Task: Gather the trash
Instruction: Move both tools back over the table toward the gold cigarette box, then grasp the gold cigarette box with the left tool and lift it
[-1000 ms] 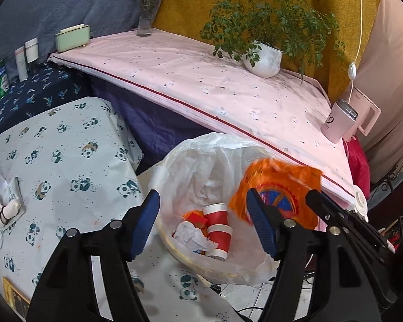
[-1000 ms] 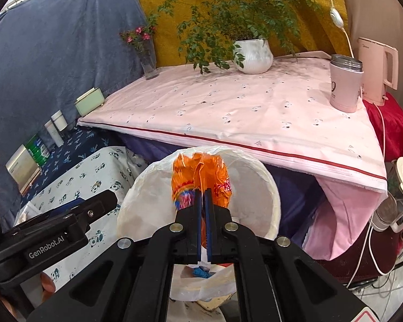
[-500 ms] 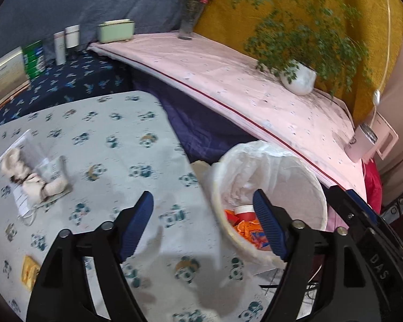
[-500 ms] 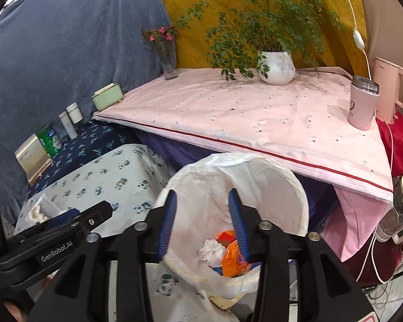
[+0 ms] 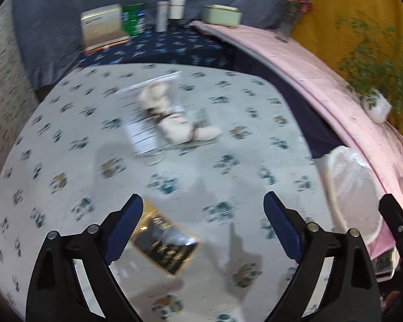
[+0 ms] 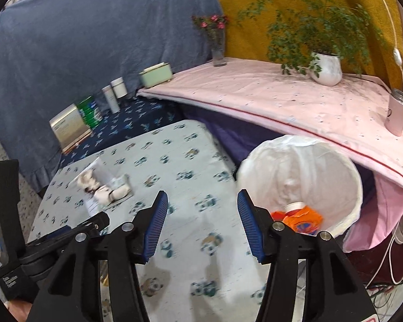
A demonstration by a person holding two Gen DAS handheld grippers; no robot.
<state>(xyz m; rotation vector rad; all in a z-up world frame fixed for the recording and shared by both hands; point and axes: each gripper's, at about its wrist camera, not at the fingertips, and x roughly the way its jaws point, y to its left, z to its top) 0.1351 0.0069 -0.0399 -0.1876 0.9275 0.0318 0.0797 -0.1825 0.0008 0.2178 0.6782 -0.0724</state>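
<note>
Wrapper (image 5: 165,244), dark with gold edge, lies flat on panda-print table (image 5: 228,139) under left gripper (image 5: 202,226), jaws spread and empty; right gripper (image 6: 201,225) likewise spread; best to come down low, pinch one edge, then carry to bin (image 6: 303,161).

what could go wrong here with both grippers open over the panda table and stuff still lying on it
The flat dark wrapper lies flush on the tablecloth, so the open left gripper may pinch cloth along with it. The clear bag with the plush toy could be mistaken for trash. The lined bin sits at the table edge; a swing might knock it.
</note>
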